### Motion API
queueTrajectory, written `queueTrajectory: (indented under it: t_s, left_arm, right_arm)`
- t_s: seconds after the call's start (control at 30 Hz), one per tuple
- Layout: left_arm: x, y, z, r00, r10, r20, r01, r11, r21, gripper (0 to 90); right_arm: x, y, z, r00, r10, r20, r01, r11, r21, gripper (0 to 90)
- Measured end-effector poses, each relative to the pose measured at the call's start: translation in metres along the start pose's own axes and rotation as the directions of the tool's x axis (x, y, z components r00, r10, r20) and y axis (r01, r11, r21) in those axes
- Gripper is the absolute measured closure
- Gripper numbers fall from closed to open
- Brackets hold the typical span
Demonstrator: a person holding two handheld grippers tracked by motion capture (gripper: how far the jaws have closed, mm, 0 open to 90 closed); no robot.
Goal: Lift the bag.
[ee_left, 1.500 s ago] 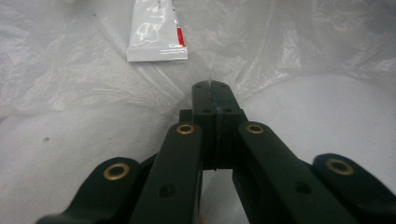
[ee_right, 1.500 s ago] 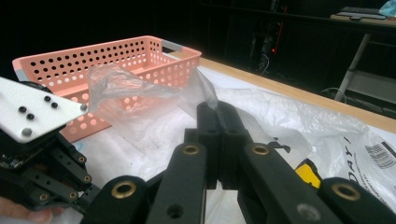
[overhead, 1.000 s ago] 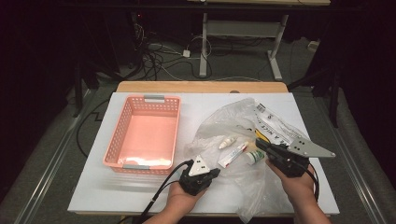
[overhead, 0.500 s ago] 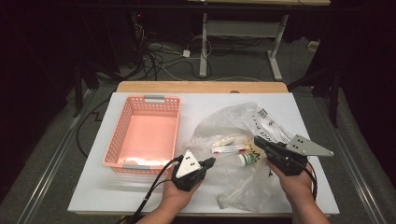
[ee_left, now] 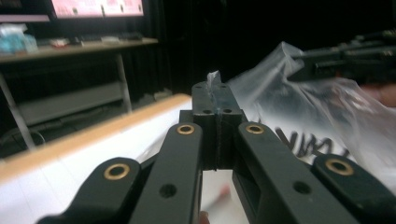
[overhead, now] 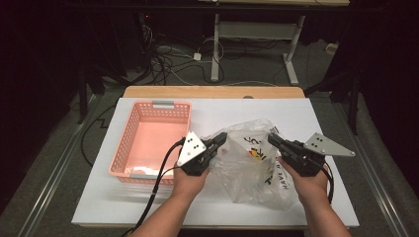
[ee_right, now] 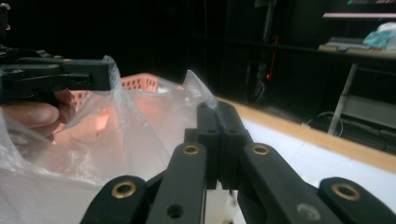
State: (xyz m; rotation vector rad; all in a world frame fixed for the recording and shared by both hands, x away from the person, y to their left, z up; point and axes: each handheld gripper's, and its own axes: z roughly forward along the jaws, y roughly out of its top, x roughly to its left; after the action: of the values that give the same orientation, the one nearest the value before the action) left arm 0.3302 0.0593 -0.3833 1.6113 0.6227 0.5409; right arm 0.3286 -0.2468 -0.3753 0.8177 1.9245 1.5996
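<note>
We see a white counter [overhead: 148,207] with a pink basket [overhead: 129,139] on its left side. The basket stands flat, and its inside looks bare from above.

Just to the right of the basket is a clear plastic bag [overhead: 252,168]. It is crinkly and has black letters and a bit of red and yellow print on it. The bag is pulled up off the counter between our two hands, and its lower part hangs down toward the counter.

Our left gripper [overhead: 218,140] has its two black jaws pressed tight together on the left top edge of the bag. In the left gripper view, a small bit of clear plastic sticks up from between the closed jaws of that gripper [ee_left: 215,95], and the bag [ee_left: 299,107] spreads away to the right.

Our right gripper [overhead: 274,140] has its jaws pinched on the right top edge of the bag. In the right gripper view, a corner of plastic pokes up from the closed jaws [ee_right: 215,112], and the basket [ee_right: 140,83] shows pink through the bag [ee_right: 93,140].

The two grippers are held apart, at about the same height, with the bag's top stretched between them. The left gripper is near the basket's right side.
</note>
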Motion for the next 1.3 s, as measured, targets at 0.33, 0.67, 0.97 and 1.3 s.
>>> queueTrajectory:
  t_s: [0.33,0.67,0.97,1.3]
  left_arm:
    - [0.003,0.069,0.033,0.9954,0.095,-0.013,-0.096,0.9931,-0.067,88.5]
    - [0.008,0.126,0.067,0.9932,0.116,-0.011,-0.116,0.9874,-0.107,88.5]
    - [0.02,0.138,0.077,0.9943,0.1,-0.035,-0.103,0.9917,-0.077,88.3]
    - [0.025,0.106,0.048,0.9979,0.053,-0.037,-0.053,0.9986,0.003,72.6]
  right_arm:
    - [-0.024,0.03,0.015,0.9959,0.021,0.088,-0.013,0.996,-0.085,90.0]
    - [-0.049,0.073,0.012,0.9862,0.045,0.159,-0.014,0.981,-0.195,90.0]
    - [-0.061,0.104,0.002,0.975,0.029,0.22,0.023,0.972,-0.232,90.0]
    - [-0.067,0.083,0.01,0.9729,0.03,0.229,0.008,0.987,-0.161,90.0]
